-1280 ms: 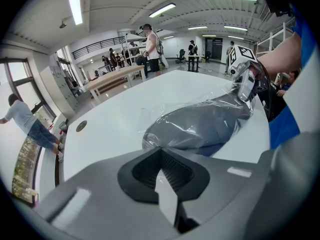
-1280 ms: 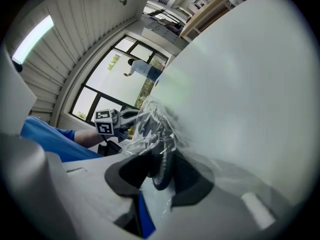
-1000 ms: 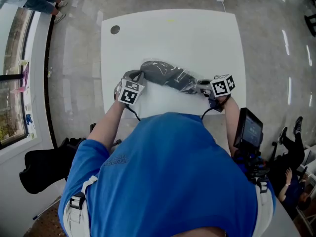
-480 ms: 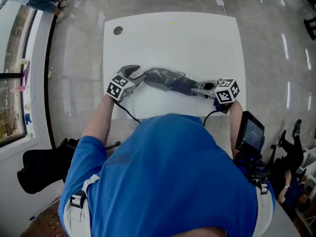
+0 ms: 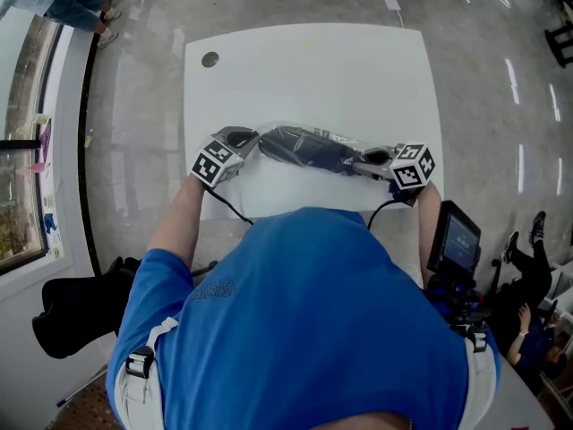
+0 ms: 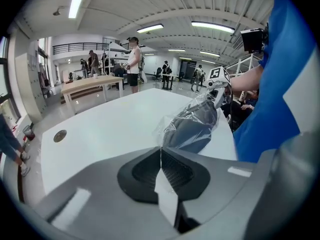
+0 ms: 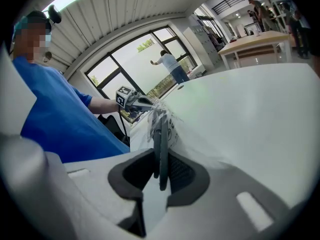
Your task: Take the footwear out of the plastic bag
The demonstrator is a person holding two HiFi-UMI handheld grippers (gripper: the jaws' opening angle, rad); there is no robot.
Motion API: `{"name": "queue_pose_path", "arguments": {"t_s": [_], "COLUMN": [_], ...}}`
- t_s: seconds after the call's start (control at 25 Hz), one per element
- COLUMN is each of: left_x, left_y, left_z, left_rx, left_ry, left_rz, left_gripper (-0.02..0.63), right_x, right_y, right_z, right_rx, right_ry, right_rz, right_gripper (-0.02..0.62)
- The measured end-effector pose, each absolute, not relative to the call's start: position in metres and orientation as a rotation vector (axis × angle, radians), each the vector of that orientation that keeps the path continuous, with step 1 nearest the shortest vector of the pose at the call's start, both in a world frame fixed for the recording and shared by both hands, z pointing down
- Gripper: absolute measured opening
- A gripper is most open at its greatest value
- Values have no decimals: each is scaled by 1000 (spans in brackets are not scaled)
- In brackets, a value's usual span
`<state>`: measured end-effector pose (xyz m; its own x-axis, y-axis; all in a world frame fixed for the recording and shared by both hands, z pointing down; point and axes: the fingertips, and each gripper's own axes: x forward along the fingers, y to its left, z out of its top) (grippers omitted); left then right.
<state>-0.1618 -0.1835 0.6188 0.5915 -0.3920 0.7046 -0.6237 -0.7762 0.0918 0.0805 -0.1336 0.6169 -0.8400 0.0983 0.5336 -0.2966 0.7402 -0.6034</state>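
Grey shiny floor [image 5: 134, 150] lay all around the big white table [image 5: 313, 70], and some people [image 6: 134, 59] stood far off in the room. Over the near side of the table, the clear plastic bag [image 5: 347, 138] was stretched long between the two tools. The dark grey soft shoe [image 5: 300, 149] was inside the bag and not out yet.

The left gripper [image 6: 160, 156] had its jaws squeezed together on a thin flap of the bag. The right gripper [image 7: 160, 154] was clamped on the other end, on crinkly plastic and a dark flat strip. That strip was probably the edge of the shoe, but the view was too close to be sure.

To do this step well, one tool should hold only plastic and the other should hold the shoe. If both hold just plastic, the bag will only stretch. The pull should be slow and straight, so the thin flap does not slip out or rip. It would help to find the open end of the bag and slide the shoe that way. Staying low over the table would give the shoe a soft landing if it dropped
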Motion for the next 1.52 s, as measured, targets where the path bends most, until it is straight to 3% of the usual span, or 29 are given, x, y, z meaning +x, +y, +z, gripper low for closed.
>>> {"name": "queue_pose_path", "arguments": {"t_s": [0.48, 0.88, 1.24, 1.44, 1.52], "left_x": [-218, -223, -219, -217, -217], "left_y": [-192, -193, -183, -176, -174], "left_z": [618, 616, 616, 617, 617], "left_rx": [2418, 2402, 2401, 2400, 2397], "left_ry": [-962, -993, -1008, -1016, -1022], "left_rz": [1019, 1023, 1028, 1034, 1026], "left_gripper": [12, 11, 11, 11, 11], "right_x": [121, 122, 108, 103, 102], "right_y": [-137, -135, -122, -124, -123], "right_z": [623, 628, 630, 635, 640], "right_rx": [254, 267, 126, 129, 136], "right_ry": [-2375, -2359, -2353, -2326, -2303], "right_rz": [1035, 1103, 1143, 1140, 1101], "right_gripper": [67, 78, 212, 201, 107]}}
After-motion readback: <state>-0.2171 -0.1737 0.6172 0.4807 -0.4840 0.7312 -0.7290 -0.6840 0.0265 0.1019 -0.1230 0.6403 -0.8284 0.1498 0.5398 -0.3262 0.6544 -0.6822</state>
